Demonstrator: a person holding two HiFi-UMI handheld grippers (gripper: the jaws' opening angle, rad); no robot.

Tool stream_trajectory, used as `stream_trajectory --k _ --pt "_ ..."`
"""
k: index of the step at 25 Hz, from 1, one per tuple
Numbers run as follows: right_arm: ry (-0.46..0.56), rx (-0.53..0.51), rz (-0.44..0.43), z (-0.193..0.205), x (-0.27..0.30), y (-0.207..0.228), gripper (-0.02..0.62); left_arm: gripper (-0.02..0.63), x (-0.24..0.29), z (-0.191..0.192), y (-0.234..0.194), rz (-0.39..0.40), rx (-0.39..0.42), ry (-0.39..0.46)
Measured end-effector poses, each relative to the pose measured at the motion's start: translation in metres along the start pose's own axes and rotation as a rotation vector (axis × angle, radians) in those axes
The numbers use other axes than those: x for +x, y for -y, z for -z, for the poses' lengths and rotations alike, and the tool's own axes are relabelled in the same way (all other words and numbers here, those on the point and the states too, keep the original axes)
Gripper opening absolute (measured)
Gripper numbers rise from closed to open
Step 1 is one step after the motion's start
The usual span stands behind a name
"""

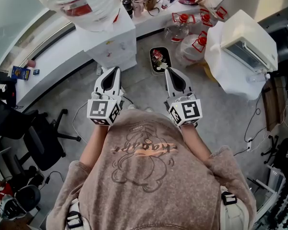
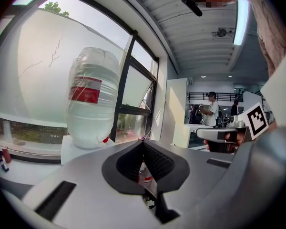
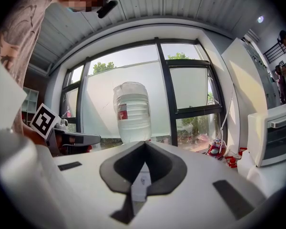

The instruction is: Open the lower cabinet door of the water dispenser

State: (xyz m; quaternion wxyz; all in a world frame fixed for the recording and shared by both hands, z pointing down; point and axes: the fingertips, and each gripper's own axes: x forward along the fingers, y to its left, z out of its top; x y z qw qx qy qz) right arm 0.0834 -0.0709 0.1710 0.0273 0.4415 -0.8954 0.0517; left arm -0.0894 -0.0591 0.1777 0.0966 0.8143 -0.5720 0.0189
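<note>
The white water dispenser (image 1: pixel 113 44) stands ahead of me against the curved window ledge, with a large clear bottle (image 1: pixel 81 4) upside down on top. From above, its lower cabinet door is hardly visible. The bottle (image 2: pixel 91 99) fills the left gripper view and stands centred in the right gripper view (image 3: pixel 132 111). My left gripper (image 1: pixel 116 71) points at the dispenser's lower right front, a short way off, with its jaws closed tip to tip and nothing in them. My right gripper (image 1: pixel 169 72) is level beside it, further right, also shut and empty (image 3: pixel 144 143).
A dark tray (image 1: pixel 159 60) of small items lies on the floor between the grippers' tips. Several red-capped water jugs (image 1: pixel 192 44) and a white appliance (image 1: pixel 245 47) stand to the right. A black office chair (image 1: pixel 43 138) stands at the left, and cables (image 1: pixel 252 123) run across the floor.
</note>
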Motion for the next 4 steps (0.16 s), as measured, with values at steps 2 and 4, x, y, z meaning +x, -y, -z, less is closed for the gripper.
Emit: stream_trajectory --k 2,4 --pt "0.000 0.000 0.000 -0.0002 0.0004 -0.0006 0.005 0.012 -0.0004 -0.0007 -0.0021 -0.004 -0.005 0.002" --pt "0.000 0.000 0.001 -0.0005 0.0008 -0.0010 0.005 0.012 -0.0008 -0.0016 -0.0042 -0.006 -0.010 0.003"
